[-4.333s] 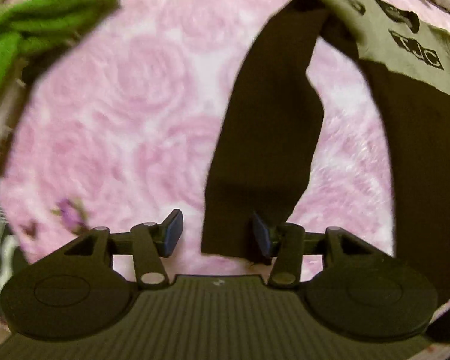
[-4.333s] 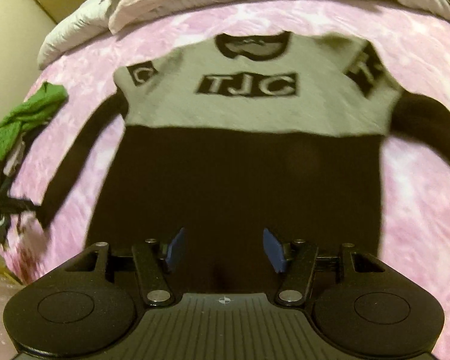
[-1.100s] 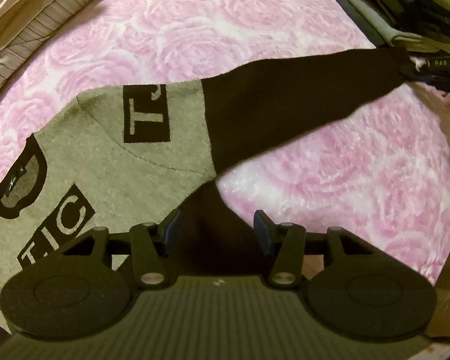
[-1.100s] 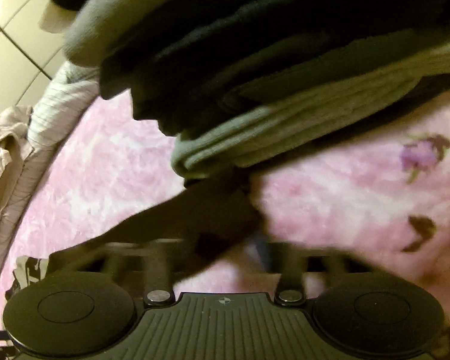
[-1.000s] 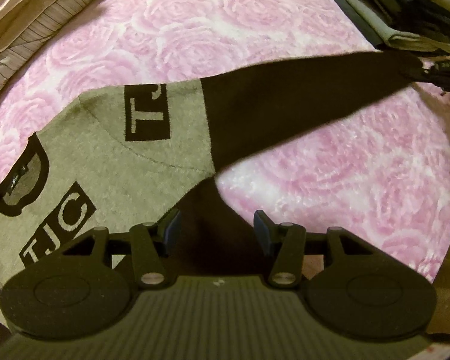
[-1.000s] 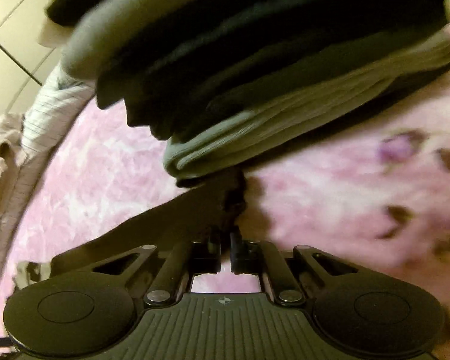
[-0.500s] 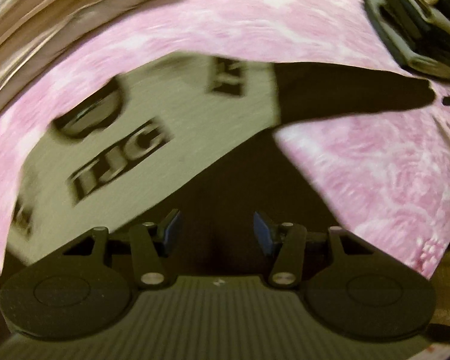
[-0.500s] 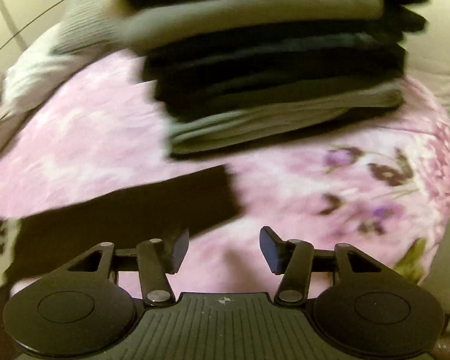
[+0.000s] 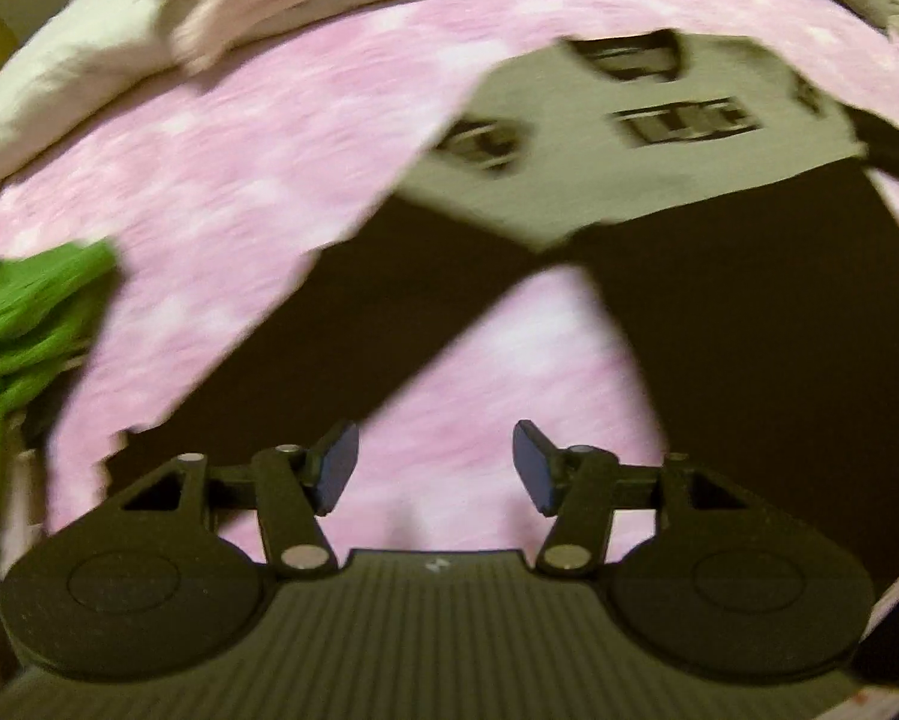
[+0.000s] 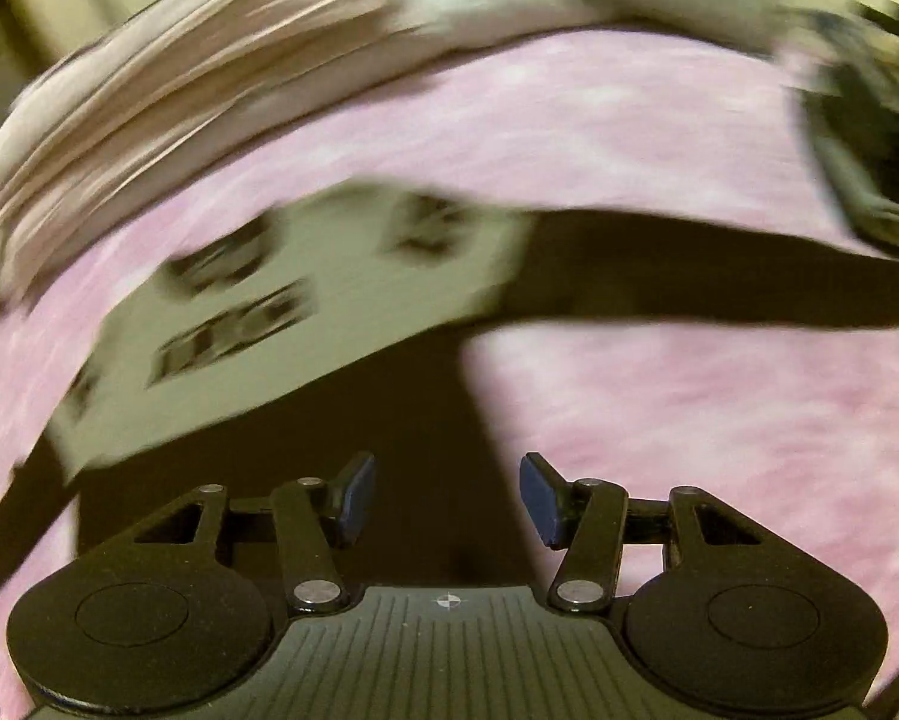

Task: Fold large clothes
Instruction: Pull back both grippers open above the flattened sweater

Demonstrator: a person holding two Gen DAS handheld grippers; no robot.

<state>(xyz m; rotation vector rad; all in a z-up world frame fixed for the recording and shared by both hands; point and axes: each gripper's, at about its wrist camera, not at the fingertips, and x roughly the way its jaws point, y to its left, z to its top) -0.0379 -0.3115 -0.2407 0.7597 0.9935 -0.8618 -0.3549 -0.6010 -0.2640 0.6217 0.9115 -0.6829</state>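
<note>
Both claws, left point(image 9: 434, 468) and right point(image 10: 446, 498), gape empty above the seemingly flat, blurred sweater point(image 10: 353, 312).

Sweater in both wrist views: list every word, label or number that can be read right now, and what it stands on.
Sweater chest patch: dark box with pale letters, too blurred to read.
Sweater shoulder patch: blurred, unreadable.
Neck label: blurred, unreadable.
Right wrist view, same chest patch: smeared, unreadable.
No other text shows.
</note>
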